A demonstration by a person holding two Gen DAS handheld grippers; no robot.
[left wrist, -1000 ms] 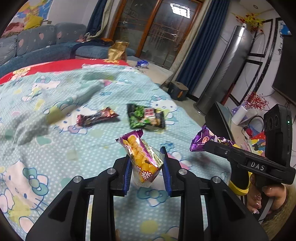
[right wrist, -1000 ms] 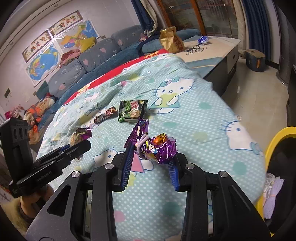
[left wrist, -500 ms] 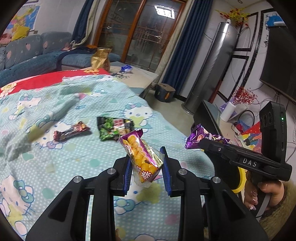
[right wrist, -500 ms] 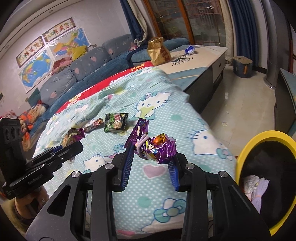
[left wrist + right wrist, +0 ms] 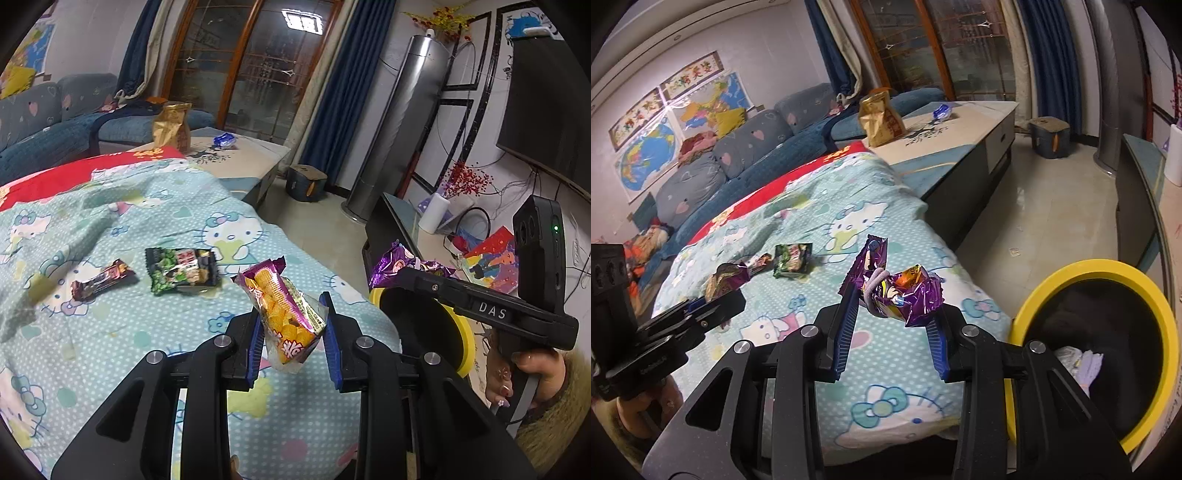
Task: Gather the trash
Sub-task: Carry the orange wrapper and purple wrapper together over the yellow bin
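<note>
The bed (image 5: 110, 332), spread with its pale blue cat-print cover, is the biggest thing in front of me, and I place everything else against it. Off its near corner, down on the floor, stands the bin (image 5: 1137, 284) with the yellow rim and black liner; some pale crumpled waste lies at the bottom. Beyond the bed's far edge is a low cabinet (image 5: 960, 122) with a gold bag (image 5: 881, 118) standing upright on it.

My left gripper (image 5: 293, 332) is over the bed's near end, clenched on a yellow snack wrapper (image 5: 284, 314) with a purple top, which stands tilted between the blue pads. My right gripper (image 5: 890, 325) hangs over the bed's near corner, just beside the bin's rim, and it grasps a crumpled purple wrapper (image 5: 905, 295); one flat end of it sticks up against the left pad.

Two pieces lie on the cover, farther up the bed than my grippers: a green snack packet (image 5: 181, 271), flat, and to its left, near but apart from it, a small brown candy wrapper (image 5: 101, 282).
</note>
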